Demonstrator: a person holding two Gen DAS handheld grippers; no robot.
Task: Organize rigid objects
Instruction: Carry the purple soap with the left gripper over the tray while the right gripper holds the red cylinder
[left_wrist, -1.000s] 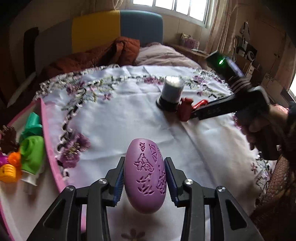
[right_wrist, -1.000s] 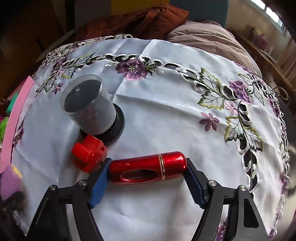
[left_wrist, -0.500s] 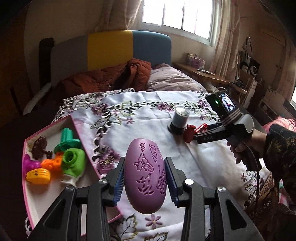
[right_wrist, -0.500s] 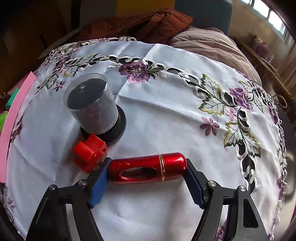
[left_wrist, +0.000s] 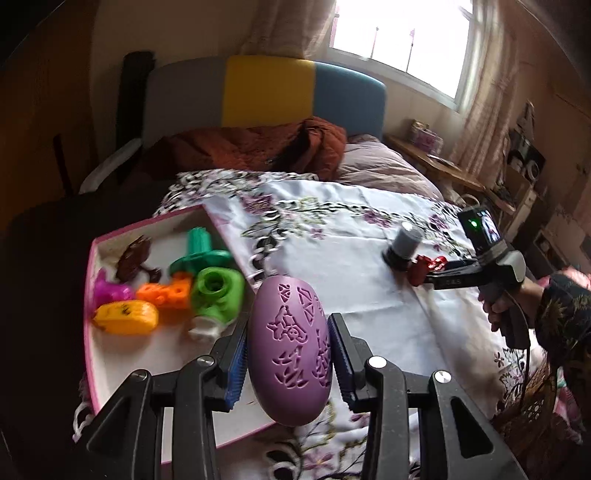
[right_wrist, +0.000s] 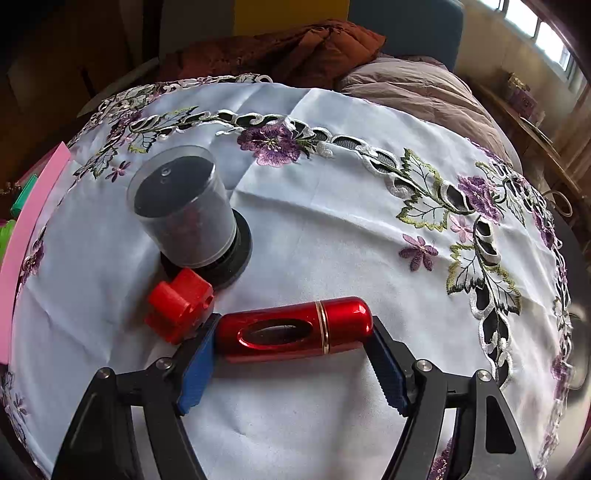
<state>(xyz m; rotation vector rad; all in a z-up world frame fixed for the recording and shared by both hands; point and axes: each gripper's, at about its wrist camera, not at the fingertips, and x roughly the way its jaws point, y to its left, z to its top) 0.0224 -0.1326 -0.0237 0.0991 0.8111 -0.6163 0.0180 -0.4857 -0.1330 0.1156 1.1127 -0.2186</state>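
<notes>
On the table (right_wrist: 332, 229), the tray (left_wrist: 88, 295) of toys lies left; the canister (right_wrist: 183, 206) stands right, block (right_wrist: 179, 304) seemingly touching its near base.

**Bedroom behind the table**

At the top of my left view I see a headboard (left_wrist: 269, 90) in grey, yellow and blue. Upper right, a bright window (left_wrist: 402, 40) with pale curtains (left_wrist: 484, 110). A wooden shelf (left_wrist: 439, 166) runs along the right wall.

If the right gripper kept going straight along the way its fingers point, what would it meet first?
Probably only bare tablecloth ahead of the right gripper and its red metal tube; the clear-topped canister sits left of that line, though depth is unclear.
</notes>
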